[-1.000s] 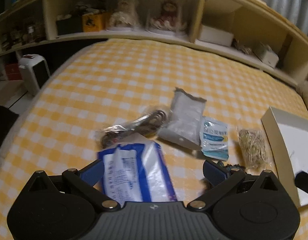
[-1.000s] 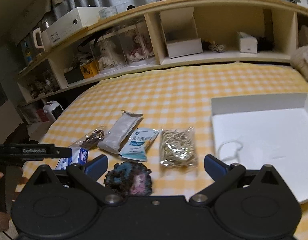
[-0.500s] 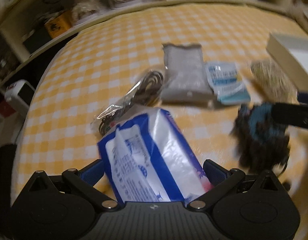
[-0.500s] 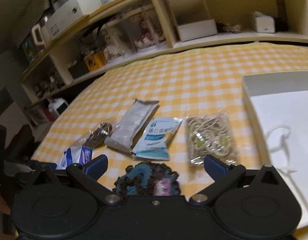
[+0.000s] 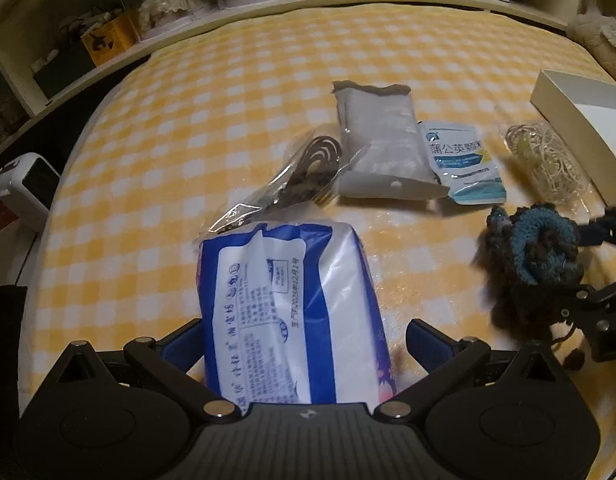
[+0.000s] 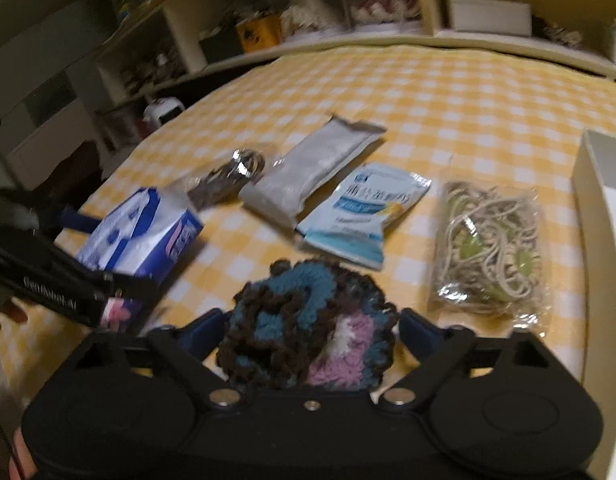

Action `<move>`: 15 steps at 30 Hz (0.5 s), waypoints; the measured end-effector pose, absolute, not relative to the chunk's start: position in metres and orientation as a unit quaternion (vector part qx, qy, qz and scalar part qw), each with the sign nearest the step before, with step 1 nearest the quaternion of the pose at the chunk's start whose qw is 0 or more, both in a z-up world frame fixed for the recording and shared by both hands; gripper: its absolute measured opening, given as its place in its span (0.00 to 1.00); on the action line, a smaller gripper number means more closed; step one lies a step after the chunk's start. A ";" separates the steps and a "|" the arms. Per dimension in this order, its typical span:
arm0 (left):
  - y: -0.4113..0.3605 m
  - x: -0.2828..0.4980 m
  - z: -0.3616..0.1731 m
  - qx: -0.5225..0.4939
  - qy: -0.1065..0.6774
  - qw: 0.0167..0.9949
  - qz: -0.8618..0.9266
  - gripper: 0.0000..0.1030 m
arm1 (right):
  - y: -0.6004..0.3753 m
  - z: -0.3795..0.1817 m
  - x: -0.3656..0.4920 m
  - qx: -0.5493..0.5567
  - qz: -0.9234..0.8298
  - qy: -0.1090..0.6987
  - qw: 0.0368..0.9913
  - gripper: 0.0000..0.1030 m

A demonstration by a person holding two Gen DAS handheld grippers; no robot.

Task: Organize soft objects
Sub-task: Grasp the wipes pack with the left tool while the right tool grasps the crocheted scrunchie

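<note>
Crocheted wool piece (image 6: 308,328), brown, teal and pink, lies on the yellow-checked cloth (image 6: 448,92) between the right gripper (image 6: 308,326) fingers; jaws have just been closing, left pad at the wool, right pad short of it. Blue-and-white tissue pack (image 5: 288,312) sits between the left gripper (image 5: 304,340) fingers, left pad touching, right pad apart. Nearby: grey sachet (image 5: 378,140), blue sachet (image 5: 464,164), bagged cord (image 6: 492,248), white box (image 5: 580,116).
</note>
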State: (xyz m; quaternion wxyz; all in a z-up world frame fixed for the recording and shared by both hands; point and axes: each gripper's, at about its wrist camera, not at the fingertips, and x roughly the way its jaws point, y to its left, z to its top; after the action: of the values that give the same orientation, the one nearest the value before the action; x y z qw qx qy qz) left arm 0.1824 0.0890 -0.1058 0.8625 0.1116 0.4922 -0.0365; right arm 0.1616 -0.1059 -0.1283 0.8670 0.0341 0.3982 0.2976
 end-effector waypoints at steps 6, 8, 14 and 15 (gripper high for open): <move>0.095 0.193 -0.109 0.078 0.497 0.864 -0.007 1.00 | -0.109 -0.127 0.159 0.055 0.303 0.413 0.857 0.65; 0.099 0.195 -0.109 0.059 0.499 0.864 0.003 0.96 | -0.110 -0.125 0.156 0.057 0.300 0.415 0.857 0.61; 0.099 0.196 -0.121 0.044 0.527 0.849 0.004 0.72 | -0.108 -0.122 0.149 0.042 0.295 0.421 0.857 0.54; 0.099 0.196 -0.120 0.044 0.527 0.849 0.005 0.67 | -0.108 -0.121 0.147 0.040 0.295 0.421 0.857 0.53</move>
State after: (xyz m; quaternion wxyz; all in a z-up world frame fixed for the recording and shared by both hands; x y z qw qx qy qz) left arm 0.1959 0.0986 -0.1198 0.8489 0.0440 0.5266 0.0048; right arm 0.1474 -0.1083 -0.1212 0.8570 0.0398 0.4207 0.2948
